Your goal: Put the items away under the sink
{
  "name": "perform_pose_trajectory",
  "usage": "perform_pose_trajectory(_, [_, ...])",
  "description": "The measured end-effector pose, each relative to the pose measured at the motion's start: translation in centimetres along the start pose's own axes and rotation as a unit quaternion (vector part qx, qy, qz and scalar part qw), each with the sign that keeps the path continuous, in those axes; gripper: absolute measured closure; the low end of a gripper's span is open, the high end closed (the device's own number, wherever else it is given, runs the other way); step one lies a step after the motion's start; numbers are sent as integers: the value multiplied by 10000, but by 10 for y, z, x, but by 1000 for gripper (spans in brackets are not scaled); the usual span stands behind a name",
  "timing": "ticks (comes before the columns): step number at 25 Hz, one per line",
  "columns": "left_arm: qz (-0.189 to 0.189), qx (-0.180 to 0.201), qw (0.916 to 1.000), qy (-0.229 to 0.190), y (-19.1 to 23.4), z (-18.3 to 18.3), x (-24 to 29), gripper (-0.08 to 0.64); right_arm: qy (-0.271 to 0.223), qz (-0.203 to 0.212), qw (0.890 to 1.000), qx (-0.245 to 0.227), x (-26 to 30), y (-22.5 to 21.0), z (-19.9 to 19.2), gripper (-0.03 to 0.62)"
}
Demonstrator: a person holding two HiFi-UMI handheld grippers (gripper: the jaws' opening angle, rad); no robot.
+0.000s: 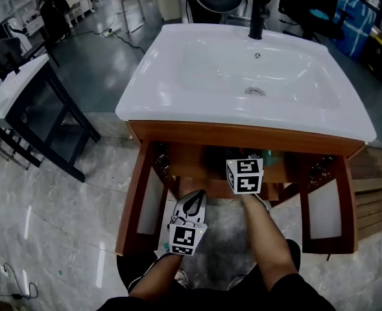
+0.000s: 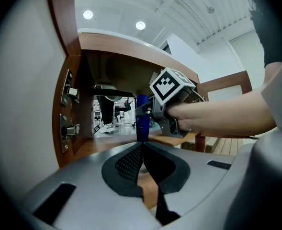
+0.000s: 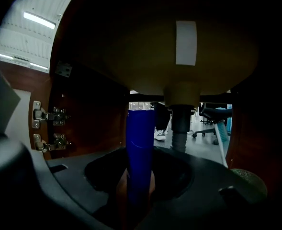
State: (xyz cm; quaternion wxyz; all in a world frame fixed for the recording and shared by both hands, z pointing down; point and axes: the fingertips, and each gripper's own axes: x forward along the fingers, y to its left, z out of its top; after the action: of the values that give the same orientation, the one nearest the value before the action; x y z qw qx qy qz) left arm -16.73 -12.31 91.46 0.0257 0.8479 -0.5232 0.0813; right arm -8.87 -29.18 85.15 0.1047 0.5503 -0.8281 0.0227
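Drainpipe (image 3: 180, 128) just beyond blue bottle (image 3: 140, 147), door hinges (image 3: 47, 115) left

Left gripper (image 2: 141, 150) is showing a grey shell and black mesh pads (image 2: 129, 164); right gripper (image 3: 140, 176) is showing a black shell. Each is bearing a white cube (image 1: 244, 175) with black square markers. Person is wearing dark clothing (image 1: 288, 298).

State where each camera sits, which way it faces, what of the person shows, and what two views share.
Head view: on the head, facing steeply down at the white sink; forearms, left tool and right tool show.
Left gripper view: on the left tool, level into the cabinet; its shut jaws and the right hand.
Right gripper view: on the right tool, under the sink, facing the drain pipe; jaws clamp the blue bottle.
Shared: the blue bottle, in both gripper views.
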Motion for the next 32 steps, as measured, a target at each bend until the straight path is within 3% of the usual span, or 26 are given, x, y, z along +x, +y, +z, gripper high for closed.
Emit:
perform_pose_trajectory(9, [24,-40,10000,7,3,1,0,538,-161,-10,9998,-104,3,2,-1,419])
perform_pose_trajectory(16, [6,-40,10000,-26,4,4,-1,538,-34,105,9999,-76,3,4,-10,374])
perform_pose_trajectory(22, [33,-111,9999,-62,3,4,0,538,-314,-155,9994,64,-37,2,-9,339])
perform_pose_trajectory(28, [-9,-200,9996,-204,1,17,4,538,-586,-342,9977,-50,-101,6,-12,432])
perform_pose_trajectory(32, [-116,-318,9994,-117,-7,29,1,538,-749,-374,9963,-184,-136,11,-3,564])
